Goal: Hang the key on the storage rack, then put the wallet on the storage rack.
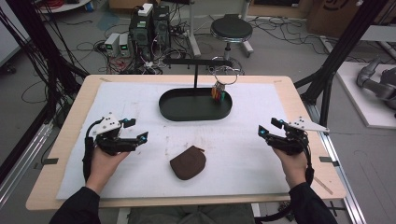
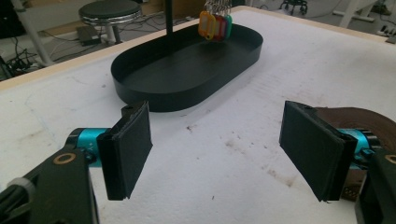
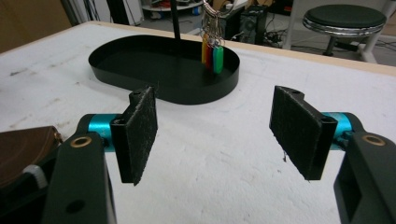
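High view: left gripper point(image 1: 137, 129) held over the left part of the white mat point(image 1: 140, 98), jaws apart, nothing between them; right gripper point(image 1: 270, 128) over the right part, jaws apart too, empty; brown pouch point(image 1: 187, 163) lies flat on the mat between the two hands, nearer the front edge, well apart from both grippers; black oval tray point(image 1: 170, 113) sits farther back at centre, a post rising from it with a crossbar; bunch of coloured key tags point(image 1: 218, 91) hangs from a ring over the tray's right end.

Left gripper view: left gripper point(image 2: 215, 151) pads wide apart over bare mat point(image 2: 289, 56); pouch point(image 2: 364, 120) partly hidden behind the right-hand jaw, not between the pads; tray point(image 2: 184, 95) ahead, key tags point(image 2: 215, 25) dangling above its far end.

Right gripper view: right gripper point(image 3: 215, 135) pads wide apart, only mat point(image 3: 373, 93) between; pouch point(image 3: 25, 154) at lower left edge behind the left-hand jaw; tray point(image 3: 205, 95) ahead, key tags point(image 3: 212, 53) hanging inside its right end.
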Motion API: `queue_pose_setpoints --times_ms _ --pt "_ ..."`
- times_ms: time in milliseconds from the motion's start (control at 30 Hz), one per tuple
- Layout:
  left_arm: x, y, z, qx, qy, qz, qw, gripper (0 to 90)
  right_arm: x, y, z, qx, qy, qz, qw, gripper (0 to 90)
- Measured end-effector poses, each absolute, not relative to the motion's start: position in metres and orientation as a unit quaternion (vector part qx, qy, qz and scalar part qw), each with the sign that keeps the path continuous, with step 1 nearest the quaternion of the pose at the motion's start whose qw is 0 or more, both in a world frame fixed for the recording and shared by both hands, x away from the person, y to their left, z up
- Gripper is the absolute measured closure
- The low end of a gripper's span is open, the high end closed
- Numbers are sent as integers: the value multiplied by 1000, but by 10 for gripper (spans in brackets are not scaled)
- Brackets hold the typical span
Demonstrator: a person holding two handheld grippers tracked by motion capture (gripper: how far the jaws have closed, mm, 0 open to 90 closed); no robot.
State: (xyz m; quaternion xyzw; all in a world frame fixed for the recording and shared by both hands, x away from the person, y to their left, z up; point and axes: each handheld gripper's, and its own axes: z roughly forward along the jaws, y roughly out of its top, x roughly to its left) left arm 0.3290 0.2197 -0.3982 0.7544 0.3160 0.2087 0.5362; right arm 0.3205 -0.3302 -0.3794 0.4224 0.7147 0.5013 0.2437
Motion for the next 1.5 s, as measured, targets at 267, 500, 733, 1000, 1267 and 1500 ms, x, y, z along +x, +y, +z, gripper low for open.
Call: queue_pose_setpoints --times_ms 267,500,733,1000,1267,1500 --pt "330 218 -400 758 313 208 534 252 315 -335 -385 429 715 497 242 319" --pt "329 216 -402 759 311 205 534 251 319 -331 -389 421 723 489 245 320" --pt "328 210 -403 763 305 198 535 251 318 -329 -388 419 724 486 253 320" --pt "325 201 -403 768 297 184 537 252 318 -332 -388 426 718 487 257 322" --pt "322 189 -407 776 299 164 531 254 322 -332 -389 426 718 486 258 324" --pt "314 174 -415 792 288 127 523 298 324 -329 -388 423 719 487 260 325"
